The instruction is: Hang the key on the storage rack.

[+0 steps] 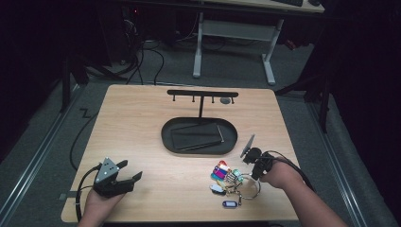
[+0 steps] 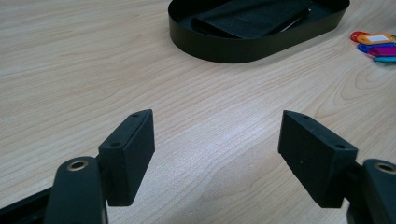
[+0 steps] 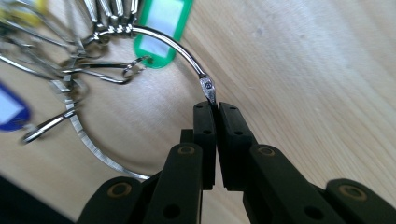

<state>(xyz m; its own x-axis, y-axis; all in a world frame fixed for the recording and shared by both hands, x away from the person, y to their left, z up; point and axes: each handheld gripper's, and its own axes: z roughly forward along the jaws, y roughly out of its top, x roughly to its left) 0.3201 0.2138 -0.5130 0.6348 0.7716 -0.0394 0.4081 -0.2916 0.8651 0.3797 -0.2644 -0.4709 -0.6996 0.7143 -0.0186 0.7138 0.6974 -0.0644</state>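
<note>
A large metal key ring (image 3: 163, 42) carries several keys and coloured plastic tags: green (image 3: 161, 28), blue (image 3: 11, 109), and others. In the high view the bunch (image 1: 229, 182) lies near the table's front right. My right gripper (image 3: 215, 106) is shut on the ring's clasp end, pinching the thin wire between its jaws; in the high view it (image 1: 255, 165) sits just right of the bunch. My left gripper (image 2: 217, 140) rests open at the front left (image 1: 124, 175), nothing between its jaws, pointing toward the black oval tray (image 2: 243, 46).
The black oval tray (image 1: 165, 137) at the table's middle holds a dark notebook (image 1: 196, 135) and a pen. Behind it rises a black T-shaped hook stand (image 1: 202, 94). A blue tag (image 1: 229, 204) lies close to the front edge. Bare wood lies between the grippers.
</note>
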